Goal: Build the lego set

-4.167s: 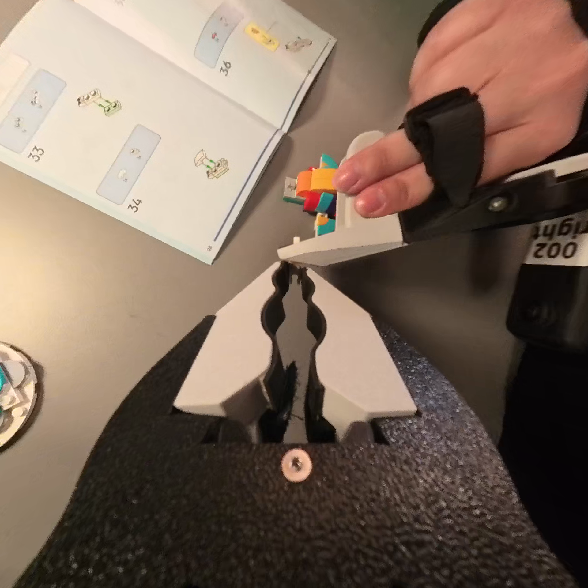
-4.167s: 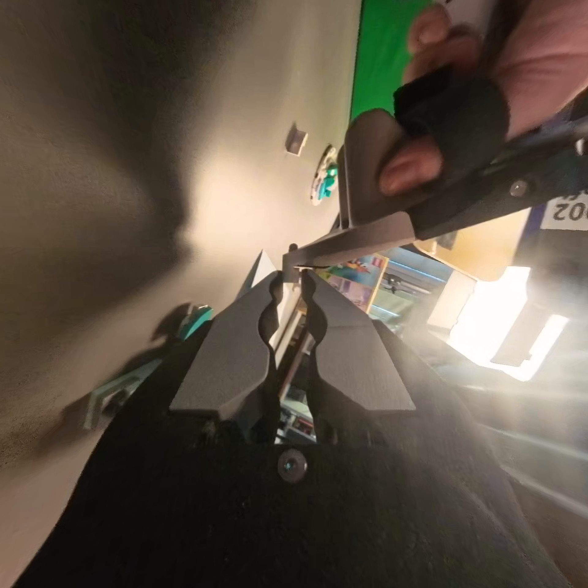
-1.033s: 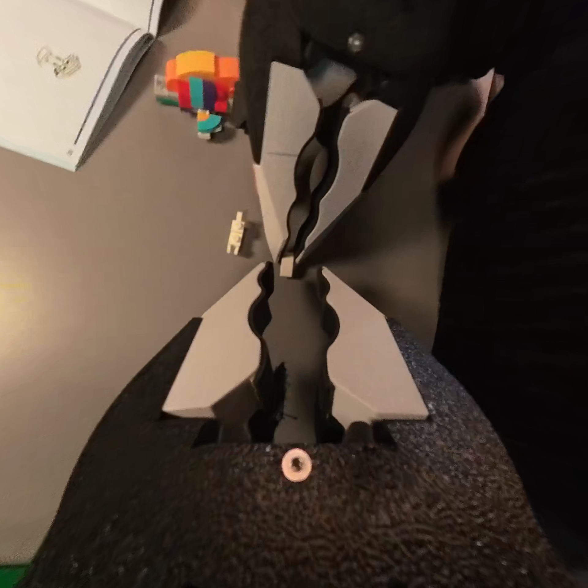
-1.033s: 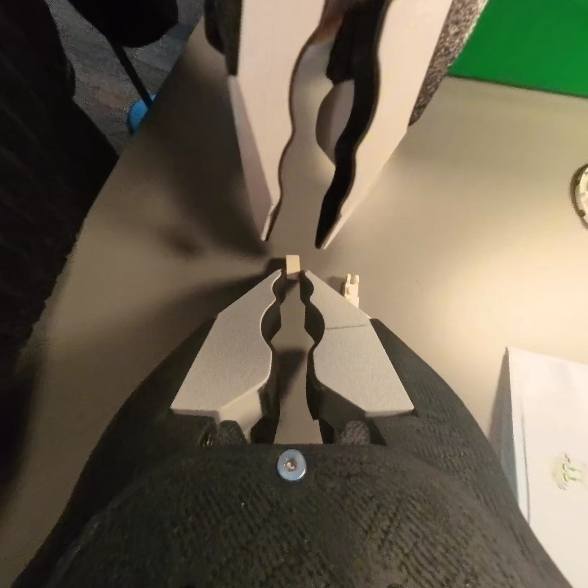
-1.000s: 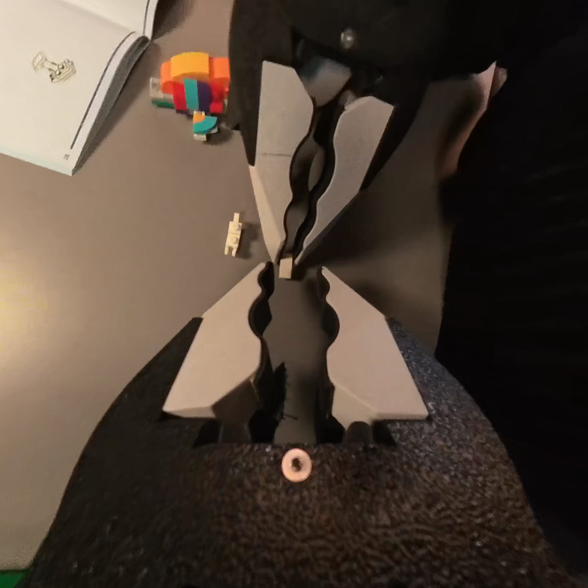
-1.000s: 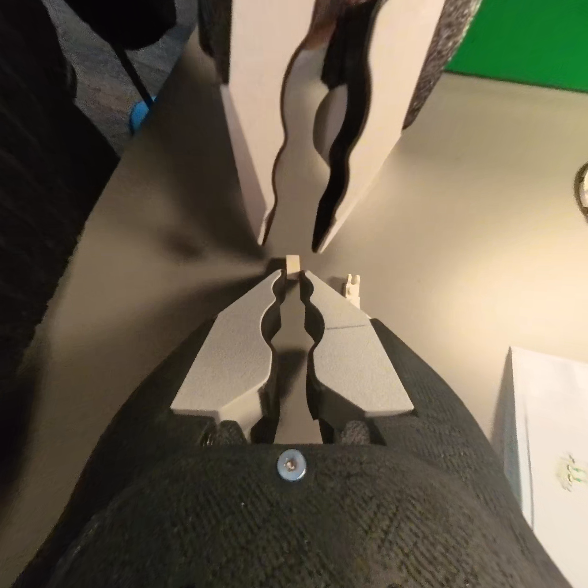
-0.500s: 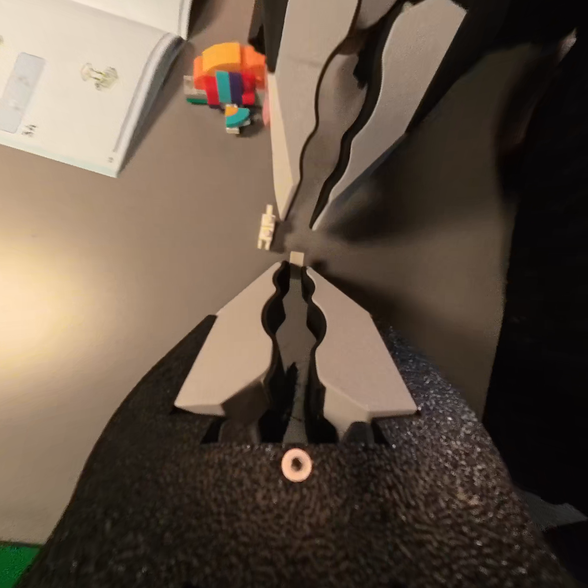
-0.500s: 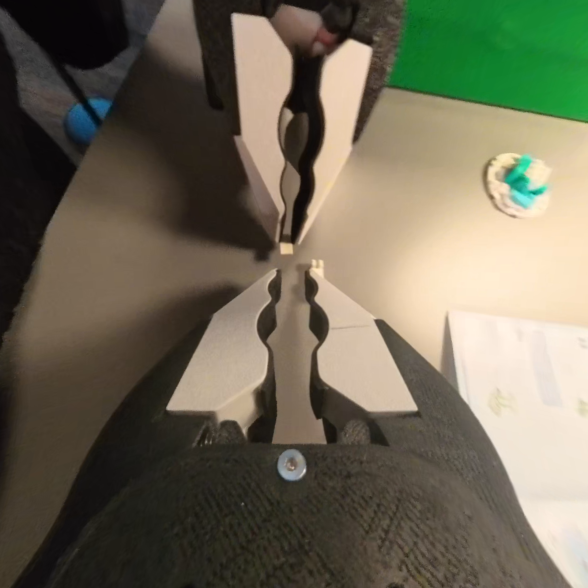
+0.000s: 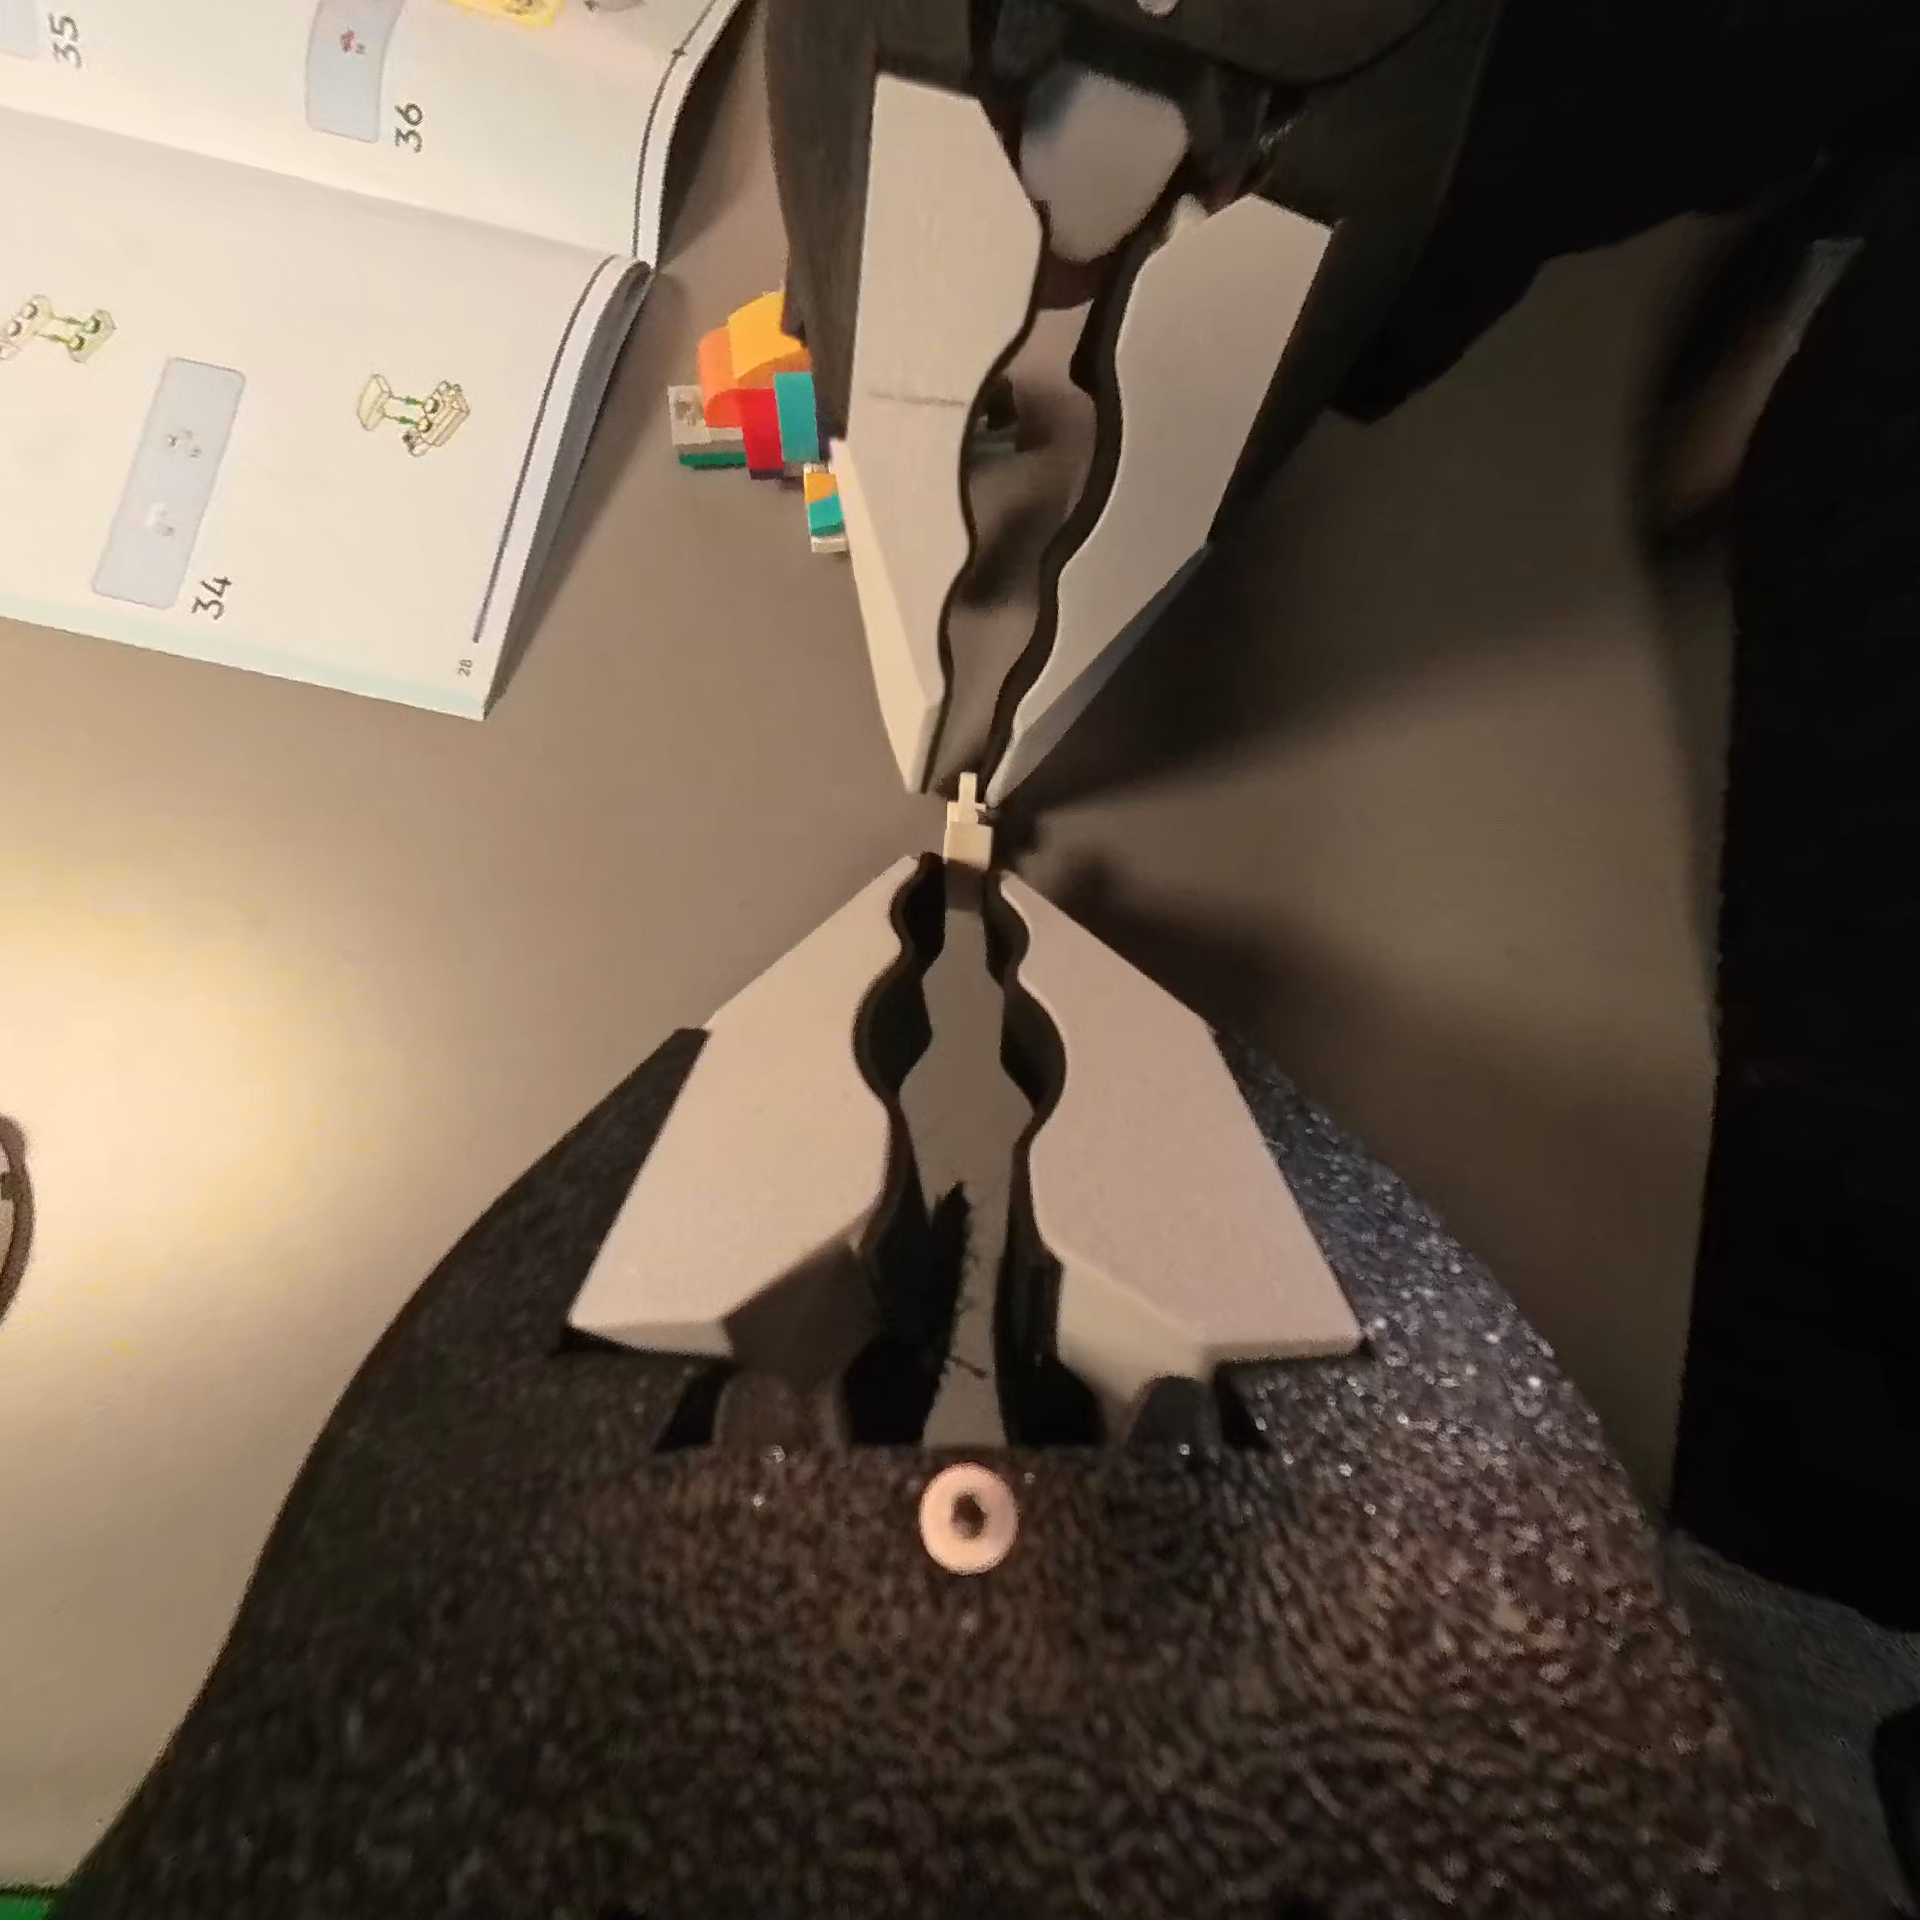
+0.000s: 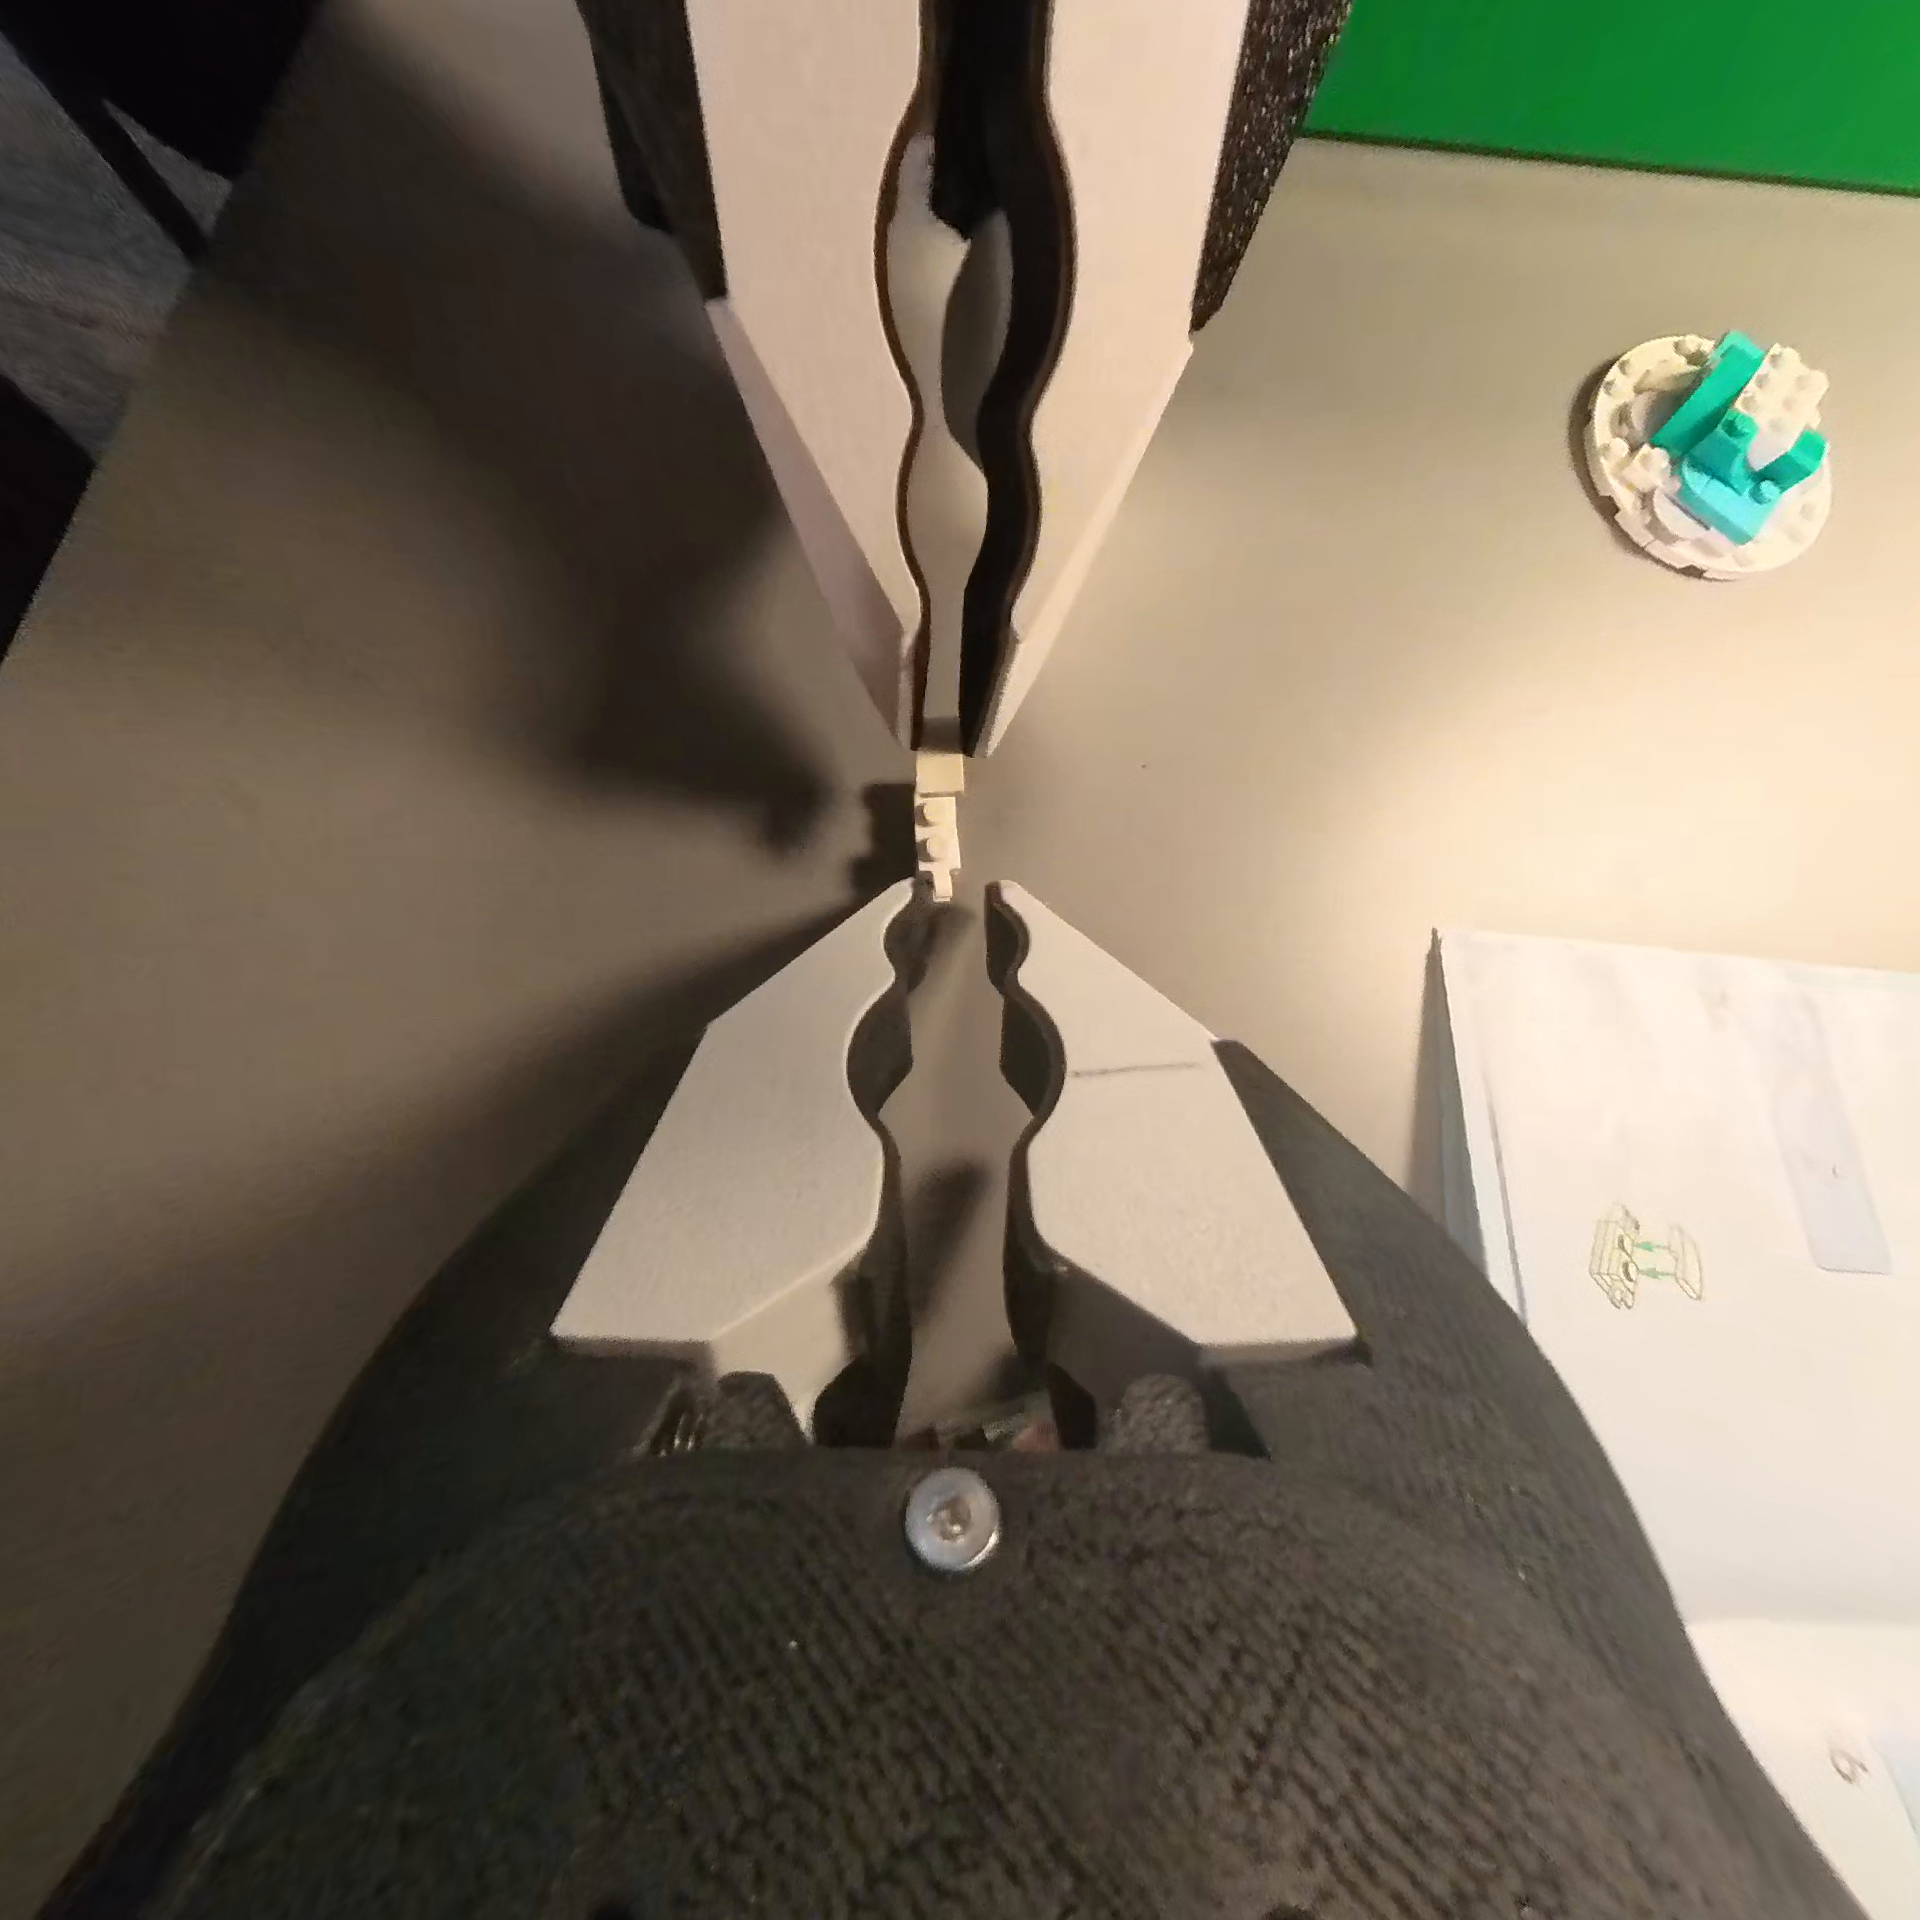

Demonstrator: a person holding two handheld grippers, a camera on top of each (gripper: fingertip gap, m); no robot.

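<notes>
The two grippers meet tip to tip over the grey worktop (image 9: 312, 935); the left gripper (image 9: 964, 871) has its fingers closed on a small cream block (image 9: 966, 837), held just past their tips; the right gripper (image 10: 954, 896) faces it from the far side, fingers a little apart around a thin cream clip piece (image 10: 937, 840), and whether they grip it cannot be told; block and clip piece touch end to end between the two sets of tips. Far left in the left wrist view lies an open instruction booklet (image 9: 260, 343), and beside its near corner stands a multicoloured brick model (image 9: 764, 400), partly hidden behind the right gripper. In the right wrist view a round white base with teal bricks (image 10: 1714, 457) sits far right on the worktop, well apart from the grippers.
</notes>
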